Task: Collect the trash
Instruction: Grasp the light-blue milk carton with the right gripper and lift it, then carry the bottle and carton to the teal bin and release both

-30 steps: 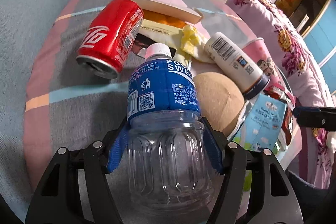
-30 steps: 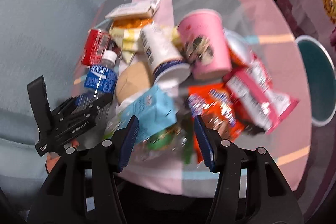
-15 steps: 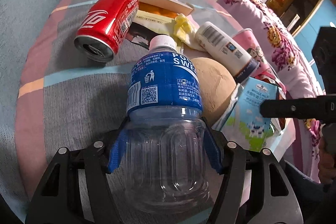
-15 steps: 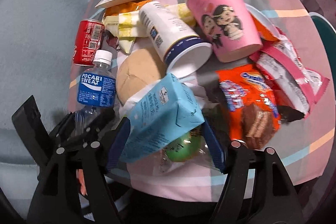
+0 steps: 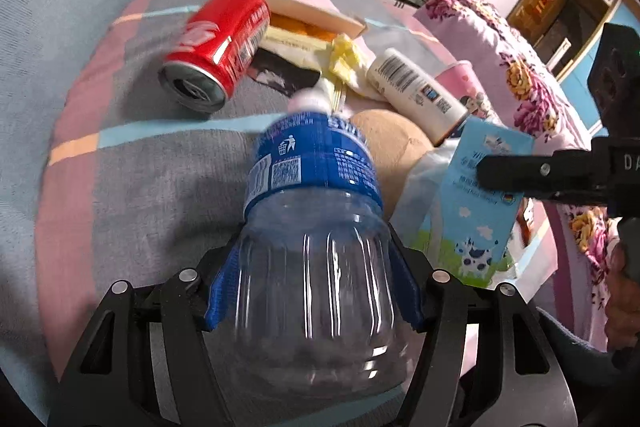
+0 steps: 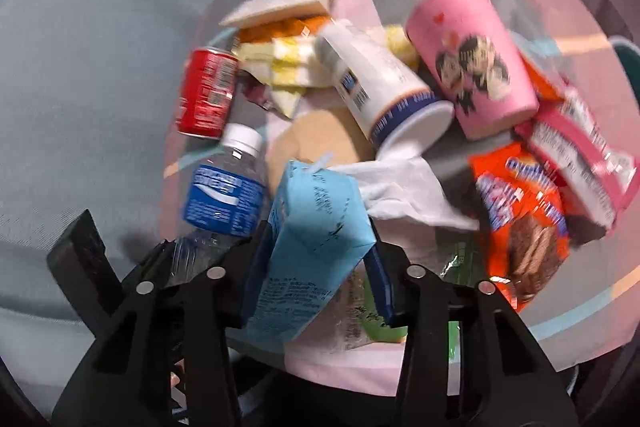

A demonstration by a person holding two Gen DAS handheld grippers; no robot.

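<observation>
The left gripper [image 5: 312,279] reaches forward over the striped cloth [image 5: 152,163], its blue pads clamped on the clear lower body of a plastic bottle [image 5: 312,227]. The bottle points away from the camera, cap end up and slightly left, and its blue label sits just beyond the pads. The right gripper [image 6: 316,267] comes in beside it, to the bottle's right, and is closed on a light blue milk carton [image 6: 316,239] that stands tilted between its pads.

Beyond the bottle's cap a red can [image 5: 218,47] lies on its side, open end toward the camera. Right of the bottle lie a round tan bun [image 5: 394,147], a white tube-shaped container [image 5: 416,91] and a pink paper cup [image 6: 472,59]. Orange and pink snack packets [image 6: 524,211] lie right of the carton.

Both views are motion-blurred, so label print is unreadable. The bottle's base is cut off by the left gripper's frame, and a green item under the carton is mostly hidden.
</observation>
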